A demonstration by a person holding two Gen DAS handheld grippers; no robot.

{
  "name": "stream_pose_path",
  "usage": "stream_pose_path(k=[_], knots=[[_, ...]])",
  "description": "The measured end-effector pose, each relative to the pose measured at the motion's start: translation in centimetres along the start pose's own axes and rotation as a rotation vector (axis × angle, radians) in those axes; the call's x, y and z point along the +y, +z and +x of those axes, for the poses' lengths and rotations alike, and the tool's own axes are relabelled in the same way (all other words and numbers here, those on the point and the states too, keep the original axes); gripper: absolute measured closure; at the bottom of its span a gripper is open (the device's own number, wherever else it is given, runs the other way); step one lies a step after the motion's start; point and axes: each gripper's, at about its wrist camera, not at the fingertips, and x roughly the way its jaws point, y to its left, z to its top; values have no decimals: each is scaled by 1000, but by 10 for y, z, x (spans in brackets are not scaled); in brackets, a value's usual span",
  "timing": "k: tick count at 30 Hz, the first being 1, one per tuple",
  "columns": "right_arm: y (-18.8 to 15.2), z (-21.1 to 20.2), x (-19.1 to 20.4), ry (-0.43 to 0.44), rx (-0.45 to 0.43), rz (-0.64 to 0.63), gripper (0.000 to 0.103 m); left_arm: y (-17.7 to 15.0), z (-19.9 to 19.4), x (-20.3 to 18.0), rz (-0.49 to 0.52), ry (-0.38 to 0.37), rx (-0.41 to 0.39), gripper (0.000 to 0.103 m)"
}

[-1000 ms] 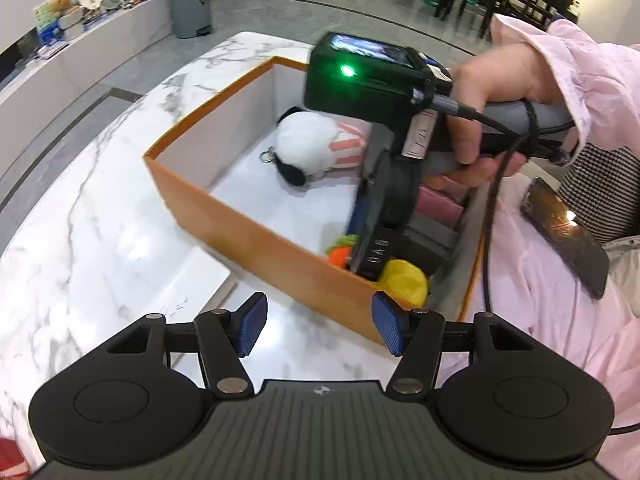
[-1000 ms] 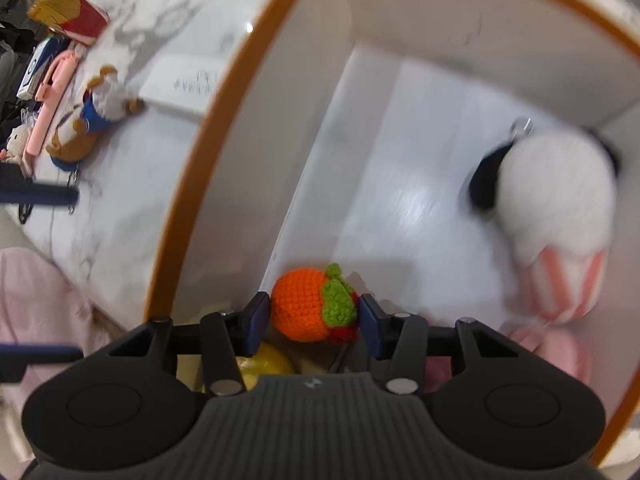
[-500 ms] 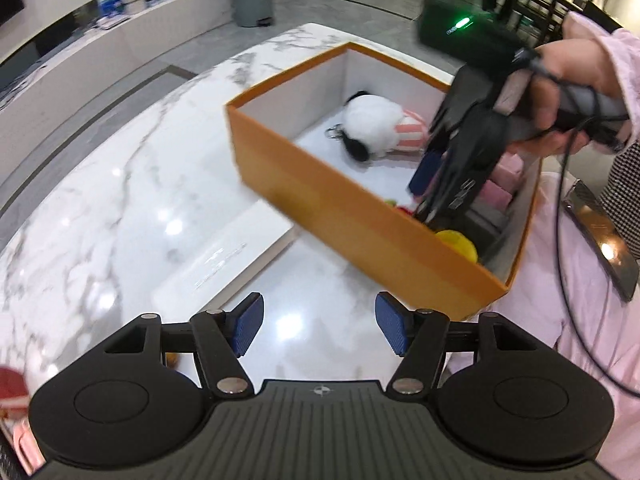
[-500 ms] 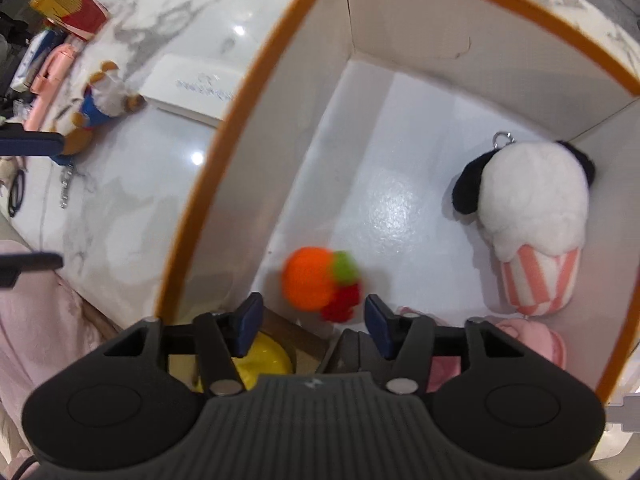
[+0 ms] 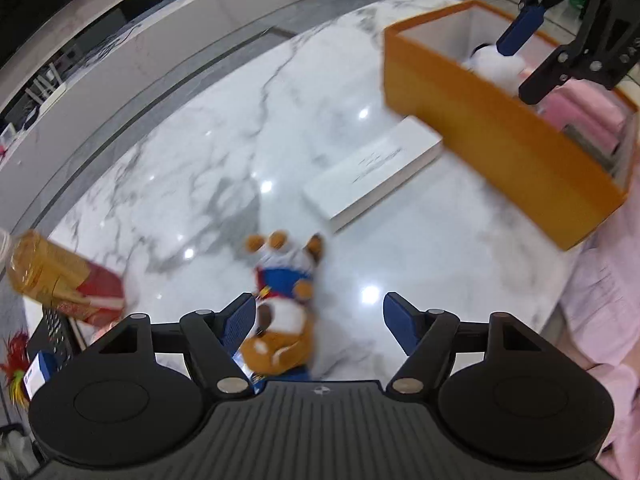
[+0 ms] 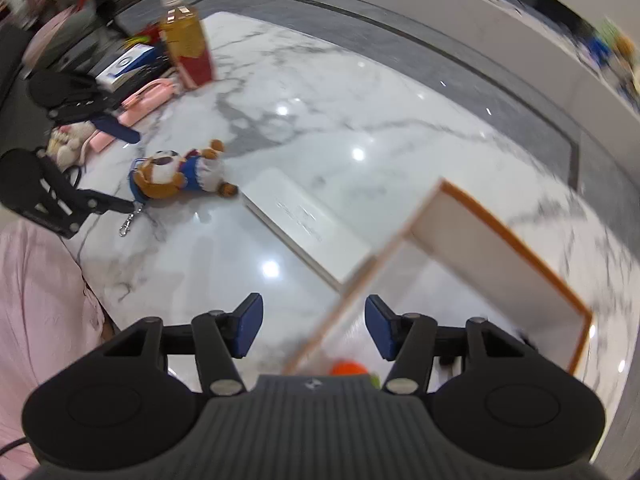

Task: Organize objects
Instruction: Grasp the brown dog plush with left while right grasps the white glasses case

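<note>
Lying just ahead of the left gripper (image 5: pixel 318 318), slightly toward its left fingertip, the plush dog (image 5: pixel 284 300) is seen on the marble table (image 5: pixel 192 168). Its long axis runs roughly along the gripper's line of sight, with the brown hind part nearest the fingers and the head pointing away. The left gripper is held wide open and nothing is held between its pads. The right gripper (image 6: pixel 314 328) is likewise open and empty, and is poised over the near rim of the orange box (image 6: pixel 508 224), where an orange knitted toy (image 6: pixel 348 368) is glimpsed just below it. From the right gripper the plush dog (image 6: pixel 180 174) lies well apart, ahead and to the left, so the left one is judged the nearer for the pickup. A white flat box (image 5: pixel 376 168) is seen ahead and right of the left gripper, beside the orange box (image 5: pixel 500 136). A bottle (image 5: pixel 60 280) lies off to the left.
</note>
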Motion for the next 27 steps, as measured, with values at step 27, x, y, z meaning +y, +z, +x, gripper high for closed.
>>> stream_pose_path(k=[27], knots=[[77, 164, 39, 12, 224, -463, 33, -9, 82, 41, -129, -54, 63, 19]])
